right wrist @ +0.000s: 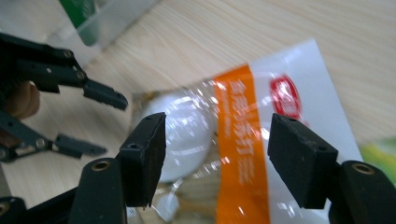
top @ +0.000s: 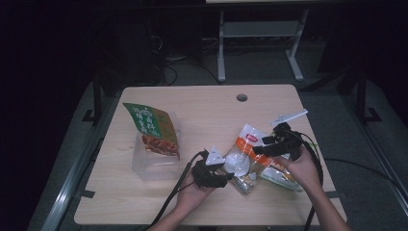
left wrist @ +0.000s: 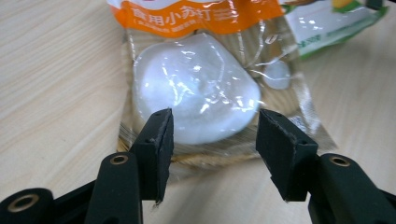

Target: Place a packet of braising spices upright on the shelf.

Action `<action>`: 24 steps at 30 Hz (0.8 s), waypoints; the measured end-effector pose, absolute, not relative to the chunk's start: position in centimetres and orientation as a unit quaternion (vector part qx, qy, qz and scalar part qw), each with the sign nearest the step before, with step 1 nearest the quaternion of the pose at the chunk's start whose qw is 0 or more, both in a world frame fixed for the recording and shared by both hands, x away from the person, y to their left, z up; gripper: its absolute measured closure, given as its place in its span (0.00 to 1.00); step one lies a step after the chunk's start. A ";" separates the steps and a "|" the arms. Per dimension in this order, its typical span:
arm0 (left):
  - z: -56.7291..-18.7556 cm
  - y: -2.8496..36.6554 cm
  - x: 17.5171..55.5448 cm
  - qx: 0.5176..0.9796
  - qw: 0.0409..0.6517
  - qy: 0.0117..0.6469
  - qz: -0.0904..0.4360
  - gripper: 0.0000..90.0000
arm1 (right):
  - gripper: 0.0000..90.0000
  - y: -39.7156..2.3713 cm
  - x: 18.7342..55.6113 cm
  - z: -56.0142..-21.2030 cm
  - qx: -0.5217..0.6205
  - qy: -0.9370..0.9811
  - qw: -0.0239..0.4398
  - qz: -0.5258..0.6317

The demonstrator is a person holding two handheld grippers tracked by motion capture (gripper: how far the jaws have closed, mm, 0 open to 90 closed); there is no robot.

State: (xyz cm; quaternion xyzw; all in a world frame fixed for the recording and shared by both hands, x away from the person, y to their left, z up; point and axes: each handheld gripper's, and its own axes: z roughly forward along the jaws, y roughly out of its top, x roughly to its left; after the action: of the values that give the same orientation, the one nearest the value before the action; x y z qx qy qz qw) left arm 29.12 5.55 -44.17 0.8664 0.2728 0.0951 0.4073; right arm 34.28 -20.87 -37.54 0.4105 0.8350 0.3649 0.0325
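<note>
Clear orange-banded pouch of white powder, flat on table, front right

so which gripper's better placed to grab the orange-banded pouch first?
Left, probably. The left gripper has open jaws straddling the orange-banded pouch at its bottom edge; the right gripper hovers, open, above its middle.

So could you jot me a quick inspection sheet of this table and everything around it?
Surface: wooden table, pale, with a round hole near the far edge.
Job's things: orange-banded clear packet with a white lump inside, lying flat.
Clutter: green snack bag on a clear box; a green-edged packet beside the orange-banded one.
Grippers: left gripper open at the packet's bottom edge, pads not pressing it; right gripper open above its orange band.
Cables: a black cable trails from the left gripper, another from the right.
Surroundings: dark floor, a grey metal frame beyond the table.
</note>
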 end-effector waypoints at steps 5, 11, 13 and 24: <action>-44.8 4.9 29.6 0.869 0.397 0.279 0.096 0.52 | 0.40 -22.7 33.9 -38.6 0.430 0.829 0.035 0.356; -45.3 4.6 29.9 0.874 0.385 0.281 0.096 0.51 | 0.40 -24.7 33.1 -39.6 0.452 0.822 0.038 0.345; -45.3 4.6 29.9 0.875 0.382 0.280 0.098 0.51 | 0.40 -25.3 33.0 -39.9 0.457 0.820 0.038 0.344; -45.4 4.3 29.9 0.875 0.378 0.284 0.100 0.51 | 0.40 -26.7 32.8 -41.7 0.480 0.808 0.020 0.342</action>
State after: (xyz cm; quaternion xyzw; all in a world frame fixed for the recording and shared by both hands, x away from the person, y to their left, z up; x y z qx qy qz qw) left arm 29.94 4.34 -45.41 0.8752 0.2842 0.1005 0.3784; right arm 32.79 -26.66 -41.72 0.4801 0.8076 0.3420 0.0197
